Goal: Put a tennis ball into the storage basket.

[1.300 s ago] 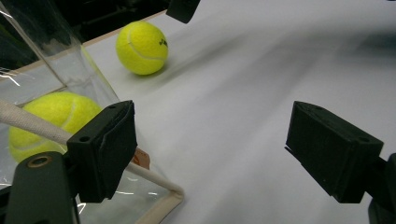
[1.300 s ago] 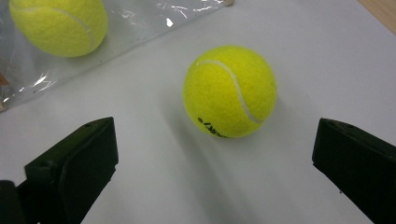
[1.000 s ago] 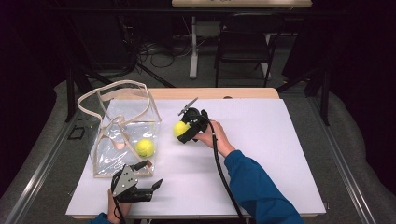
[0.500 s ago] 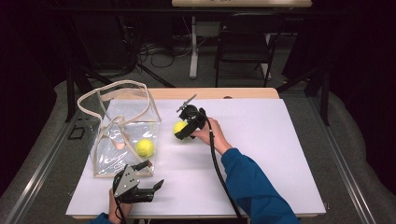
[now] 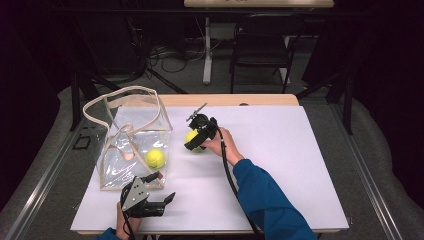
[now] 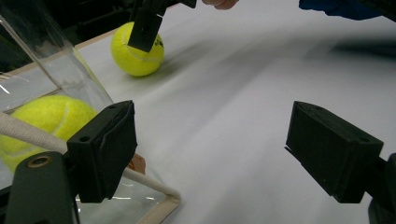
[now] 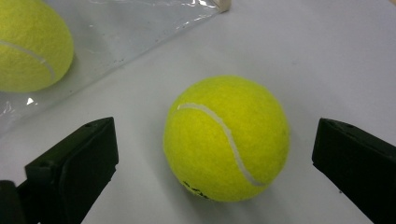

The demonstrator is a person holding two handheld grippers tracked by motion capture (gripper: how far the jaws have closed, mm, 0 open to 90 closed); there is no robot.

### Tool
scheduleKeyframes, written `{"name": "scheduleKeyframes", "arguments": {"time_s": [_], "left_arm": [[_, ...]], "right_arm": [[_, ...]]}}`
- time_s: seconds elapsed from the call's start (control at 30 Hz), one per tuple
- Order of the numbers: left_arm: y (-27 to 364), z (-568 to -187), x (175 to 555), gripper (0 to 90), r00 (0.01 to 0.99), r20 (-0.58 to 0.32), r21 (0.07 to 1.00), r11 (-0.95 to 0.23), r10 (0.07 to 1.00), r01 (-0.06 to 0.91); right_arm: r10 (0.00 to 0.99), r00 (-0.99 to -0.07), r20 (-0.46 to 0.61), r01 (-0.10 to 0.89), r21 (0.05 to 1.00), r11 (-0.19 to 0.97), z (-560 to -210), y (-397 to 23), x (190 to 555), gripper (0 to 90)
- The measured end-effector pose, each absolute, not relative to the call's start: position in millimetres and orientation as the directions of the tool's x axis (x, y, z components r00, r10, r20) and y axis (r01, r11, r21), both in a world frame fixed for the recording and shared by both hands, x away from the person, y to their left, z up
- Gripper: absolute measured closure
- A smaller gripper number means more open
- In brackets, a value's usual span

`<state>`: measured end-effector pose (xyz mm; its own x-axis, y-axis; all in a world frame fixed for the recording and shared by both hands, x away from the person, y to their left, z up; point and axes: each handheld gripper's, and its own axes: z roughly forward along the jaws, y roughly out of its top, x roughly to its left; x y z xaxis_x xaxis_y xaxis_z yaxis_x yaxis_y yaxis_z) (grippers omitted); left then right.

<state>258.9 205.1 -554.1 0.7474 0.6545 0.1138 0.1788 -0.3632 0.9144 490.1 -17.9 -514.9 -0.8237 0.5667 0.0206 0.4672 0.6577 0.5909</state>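
Fuzzy round tennis ball (image 7: 226,138) — between the right tool's (image 7: 215,172) wide-apart black blocks.

Bag (image 5: 131,145) at table's (image 5: 280,165) left edge, one ball (image 5: 155,158) inside (near front wall) — second ball (image 5: 192,138) on table just right of it.

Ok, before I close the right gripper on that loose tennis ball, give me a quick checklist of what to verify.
1. Right gripper open: ok, jaws stand wide apart.
2. Loose tennis ball between the jaws: ok, roughly centred in the right gripper view.
3. Jaws touching the ball: not yet, a gap shows on both sides.
4. Ball resting on the white table, clear of the clear bag: ok, it lies apart from the bag's side.
5. Left gripper out of the way: ok, open at the bag's near corner.
6. Room in the bag: cannot tell; one ball lies inside.
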Motion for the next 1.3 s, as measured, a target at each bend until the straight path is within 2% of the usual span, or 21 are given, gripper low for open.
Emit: {"name": "scheduleKeyframes", "arguments": {"time_s": [0.43, 0.73, 1.0, 1.07, 1.3], "left_arm": [[204.0, -553.9, 257.7, 15.8, 0.746, 0.117, 0.914, -0.364, 0.656, 0.177], [203.9, -554.1, 258.0, 15.9, 0.745, 0.114, 0.915, -0.362, 0.658, 0.18], [203.7, -554.2, 257.8, 15.8, 0.745, 0.115, 0.914, -0.363, 0.657, 0.179], [204.0, -554.7, 258.6, 15.8, 0.747, 0.113, 0.914, -0.364, 0.655, 0.181], [204.0, -554.5, 257.8, 15.9, 0.748, 0.113, 0.914, -0.363, 0.654, 0.18]], "right_arm": [[0.577, -0.816, 0.04, 0.487, 0.584, 0.649, -520.7, -18.9, 492.8, 3.0], [0.585, -0.81, 0.042, 0.502, 0.566, 0.654, -525.8, -18.7, 494.3, 10.1], [0.595, -0.803, 0.037, 0.511, 0.557, 0.655, -528.0, -18.9, 494.4, 11.0], [0.597, -0.802, 0.033, 0.512, 0.555, 0.656, -528.4, -19.8, 495.3, 21.5], [0.596, -0.803, 0.031, 0.51, 0.554, 0.658, -529.5, -19.5, 495.3, 25.8]]}}
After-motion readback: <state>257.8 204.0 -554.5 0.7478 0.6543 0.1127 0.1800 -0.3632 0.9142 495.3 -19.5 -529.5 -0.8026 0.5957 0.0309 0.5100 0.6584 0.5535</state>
